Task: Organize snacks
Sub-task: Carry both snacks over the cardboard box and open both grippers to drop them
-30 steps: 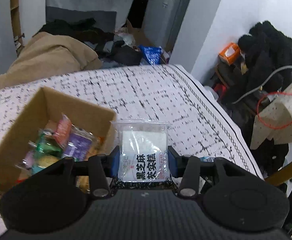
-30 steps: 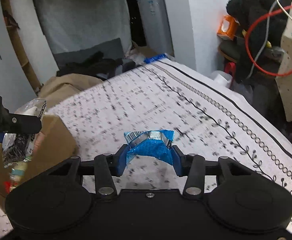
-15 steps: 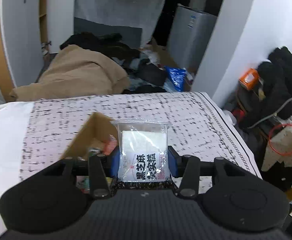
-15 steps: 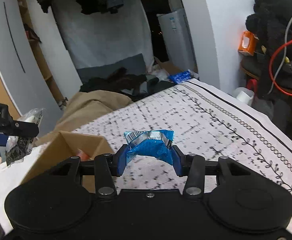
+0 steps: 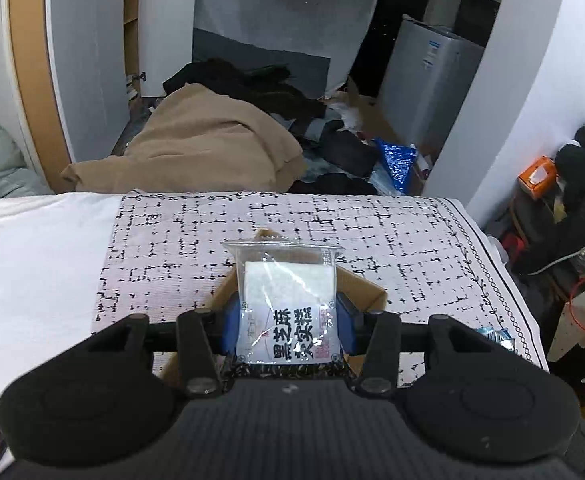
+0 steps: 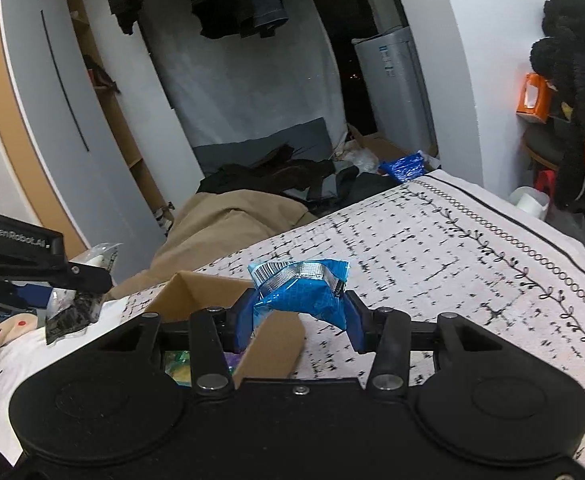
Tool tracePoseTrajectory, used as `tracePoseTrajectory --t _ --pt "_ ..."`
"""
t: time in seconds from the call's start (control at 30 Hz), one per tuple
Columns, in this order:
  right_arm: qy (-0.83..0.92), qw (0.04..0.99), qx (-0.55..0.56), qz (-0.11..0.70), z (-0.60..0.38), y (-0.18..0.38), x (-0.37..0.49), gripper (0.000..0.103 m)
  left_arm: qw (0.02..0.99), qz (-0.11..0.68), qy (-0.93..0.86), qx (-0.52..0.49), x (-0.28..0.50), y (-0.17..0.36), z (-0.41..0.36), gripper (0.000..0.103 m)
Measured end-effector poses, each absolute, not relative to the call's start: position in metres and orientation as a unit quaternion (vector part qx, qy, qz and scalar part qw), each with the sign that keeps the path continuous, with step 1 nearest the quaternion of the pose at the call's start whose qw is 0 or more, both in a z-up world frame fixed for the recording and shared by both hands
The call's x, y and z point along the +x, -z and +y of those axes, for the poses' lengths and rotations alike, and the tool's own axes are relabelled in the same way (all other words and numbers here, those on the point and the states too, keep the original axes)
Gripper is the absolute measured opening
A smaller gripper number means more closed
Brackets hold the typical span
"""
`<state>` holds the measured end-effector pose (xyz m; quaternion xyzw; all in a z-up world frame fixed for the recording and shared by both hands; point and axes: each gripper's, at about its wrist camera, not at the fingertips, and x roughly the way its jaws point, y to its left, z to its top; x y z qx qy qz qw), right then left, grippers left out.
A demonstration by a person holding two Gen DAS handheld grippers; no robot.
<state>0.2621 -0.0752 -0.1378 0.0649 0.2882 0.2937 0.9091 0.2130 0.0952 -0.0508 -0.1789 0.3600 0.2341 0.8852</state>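
My left gripper (image 5: 288,326) is shut on a clear snack packet with a white cake and black Chinese print (image 5: 288,304), held above the open cardboard box (image 5: 366,292). My right gripper (image 6: 298,320) is shut on a crumpled blue snack packet (image 6: 296,292), held over the right side of the same box (image 6: 196,292). Colourful snack packets (image 6: 180,364) lie inside the box. The left gripper (image 6: 80,280) with its clear packet (image 6: 72,312) also shows at the left of the right wrist view.
The box stands on a patterned white cloth (image 5: 412,248) over the table. A tan blanket (image 5: 208,148) and dark clothes lie on the floor beyond. A white fridge (image 5: 432,84) stands at the back. Black clothes and an orange box (image 5: 538,174) are at right.
Both grippers have risen and moved left over the box while tilting up. The box now sits directly under them. Each keeps its packet.
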Motion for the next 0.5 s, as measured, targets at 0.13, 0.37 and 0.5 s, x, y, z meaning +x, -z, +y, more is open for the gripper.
tracePoseTrajectory --t 0.13,0.37,0.5 --pt "-0.300 0.908 0.067 0.285 -0.068 0.139 0.260 0.044 0.880 0.366 -0.239 -0.183 0.215 0.056 0.101 0.047" --pt "-0.302 0.906 0.065 0.288 -0.060 0.145 0.261 0.044 0.874 0.380 -0.237 -0.186 0.239 0.068 0.115 0.047" --pt "-0.306 0.906 0.067 0.286 -0.054 0.148 0.263 0.044 0.873 0.385 -0.229 -0.191 0.254 0.076 0.123 0.047"
